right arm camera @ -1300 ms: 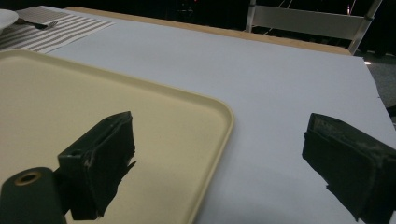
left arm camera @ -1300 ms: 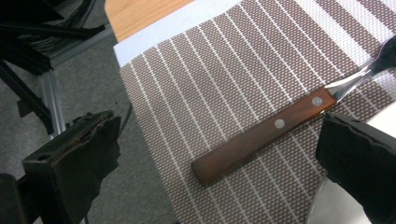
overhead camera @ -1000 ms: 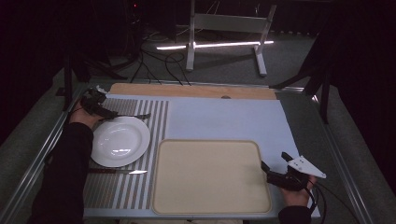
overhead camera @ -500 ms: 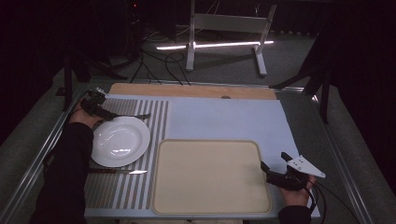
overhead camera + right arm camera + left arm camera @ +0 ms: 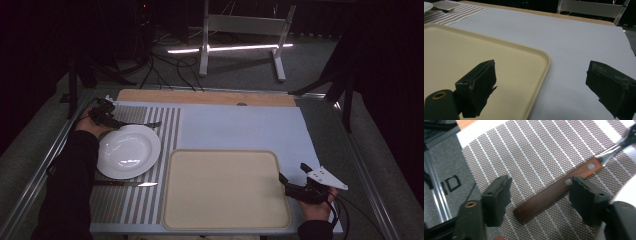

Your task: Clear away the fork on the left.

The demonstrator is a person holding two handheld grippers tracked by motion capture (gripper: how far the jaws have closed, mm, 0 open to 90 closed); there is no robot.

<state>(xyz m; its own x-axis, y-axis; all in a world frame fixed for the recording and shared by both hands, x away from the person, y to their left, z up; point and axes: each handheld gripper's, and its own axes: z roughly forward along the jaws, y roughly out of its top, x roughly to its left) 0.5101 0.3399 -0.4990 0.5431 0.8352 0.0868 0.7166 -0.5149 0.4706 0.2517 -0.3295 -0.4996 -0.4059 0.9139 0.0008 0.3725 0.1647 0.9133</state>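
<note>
Wood-handled fork (image 5: pixel 554 196) lies flat on the striped placemat (image 5: pixel 167 125), just beyond the white plate (image 5: pixel 128 151), handle toward the desk's left edge, so we bring the left claw (image 5: pixel 540 197) down over it; its jaws have just been closing, the handle between them, not yet pinched. Our right claw (image 5: pixel 544 87) waits wide, straddling the beige tray's (image 5: pixel 499 62) right rim.
</note>
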